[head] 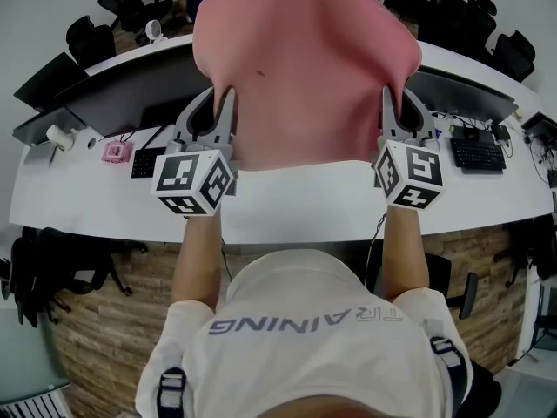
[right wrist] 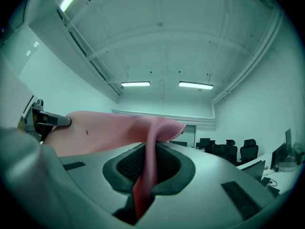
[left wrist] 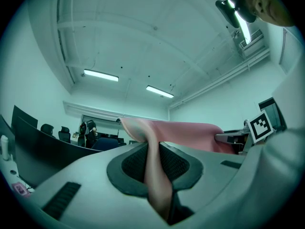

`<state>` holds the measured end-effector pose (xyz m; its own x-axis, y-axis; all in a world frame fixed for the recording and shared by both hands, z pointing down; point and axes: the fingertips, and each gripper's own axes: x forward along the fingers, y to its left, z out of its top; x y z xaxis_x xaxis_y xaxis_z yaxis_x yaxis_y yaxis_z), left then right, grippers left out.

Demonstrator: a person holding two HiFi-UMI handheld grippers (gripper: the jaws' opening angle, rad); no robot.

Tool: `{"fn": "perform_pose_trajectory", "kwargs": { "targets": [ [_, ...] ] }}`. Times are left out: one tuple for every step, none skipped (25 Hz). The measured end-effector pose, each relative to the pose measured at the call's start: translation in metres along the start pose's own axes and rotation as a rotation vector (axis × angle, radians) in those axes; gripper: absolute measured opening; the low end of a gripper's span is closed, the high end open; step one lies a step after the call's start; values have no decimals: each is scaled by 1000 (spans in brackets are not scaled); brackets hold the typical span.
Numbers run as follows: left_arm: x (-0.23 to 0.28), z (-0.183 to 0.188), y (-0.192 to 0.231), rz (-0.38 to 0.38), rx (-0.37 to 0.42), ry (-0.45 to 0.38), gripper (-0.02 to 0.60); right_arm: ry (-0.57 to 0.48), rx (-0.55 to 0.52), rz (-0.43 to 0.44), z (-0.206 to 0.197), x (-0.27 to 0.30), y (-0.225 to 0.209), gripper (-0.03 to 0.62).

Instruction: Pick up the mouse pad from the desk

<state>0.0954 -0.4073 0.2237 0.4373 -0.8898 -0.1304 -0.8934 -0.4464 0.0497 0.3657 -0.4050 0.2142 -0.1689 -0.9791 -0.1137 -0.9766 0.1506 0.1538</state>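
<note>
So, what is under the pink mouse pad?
Below the pad, at its lower edge, the white desk shows. The part of the desk farther back is covered by the pad.

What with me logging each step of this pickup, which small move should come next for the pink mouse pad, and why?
Probably raise both hands together slightly, grips unchanged. The left gripper and right gripper each clamp a near corner of the floppy pink mouse pad, which hangs above the curved white desk; uneven lifting could twist it.
</note>
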Motion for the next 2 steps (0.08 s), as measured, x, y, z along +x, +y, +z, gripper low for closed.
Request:
{"fn": "perform_pose_trajectory", "kwargs": {
  "targets": [
    [0, 0, 0, 0, 1, -1, 91, -1, 0, 0, 0, 1, 0, 60],
    [1, 0, 1, 0, 1, -1, 91, -1, -1, 0, 0, 2, 0, 60]
  ]
}}
